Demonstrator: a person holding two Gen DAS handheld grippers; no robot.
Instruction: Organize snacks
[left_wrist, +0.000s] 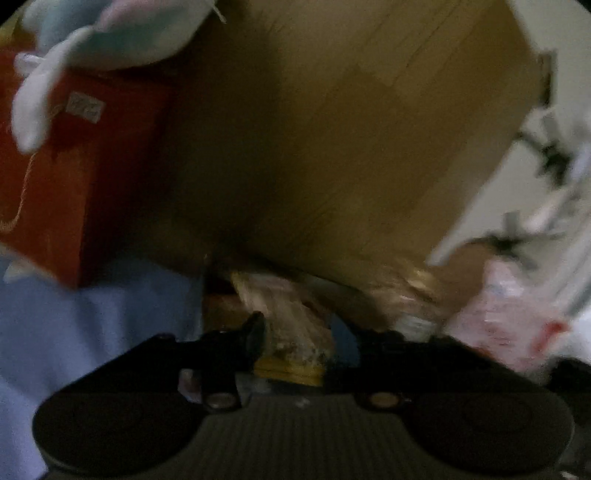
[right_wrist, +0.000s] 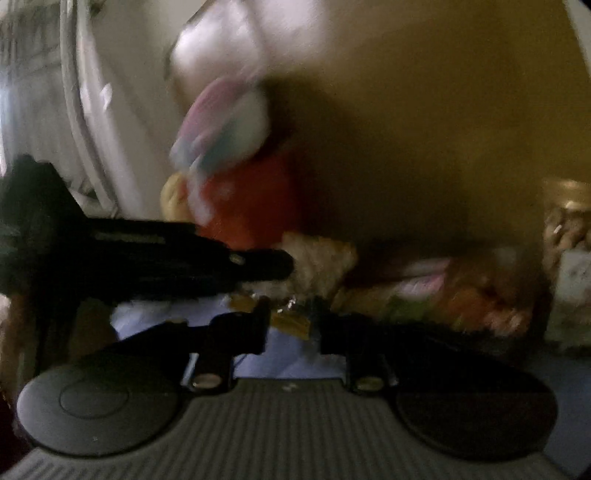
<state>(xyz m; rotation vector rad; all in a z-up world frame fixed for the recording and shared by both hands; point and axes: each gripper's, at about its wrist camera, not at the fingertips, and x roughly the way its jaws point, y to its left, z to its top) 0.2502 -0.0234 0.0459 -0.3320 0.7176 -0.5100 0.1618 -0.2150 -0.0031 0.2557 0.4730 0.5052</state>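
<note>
We see both views badly blurred. The left gripper (left_wrist: 295, 347) has a yellow-edged clear snack packet (left_wrist: 291, 332) between its fingers; whether the pads press on it we cannot tell. The right gripper (right_wrist: 291, 325) has a small gold-wrapped snack (right_wrist: 291, 321) in its gap; grip likewise unclear. A cardboard box (left_wrist: 351, 147) stands just behind, a red box (left_wrist: 74, 177) at its left with a pale plush toy (left_wrist: 92, 40) on top. More packets (right_wrist: 461, 299) lie along the box's foot on a light blue surface (left_wrist: 92, 325).
</note>
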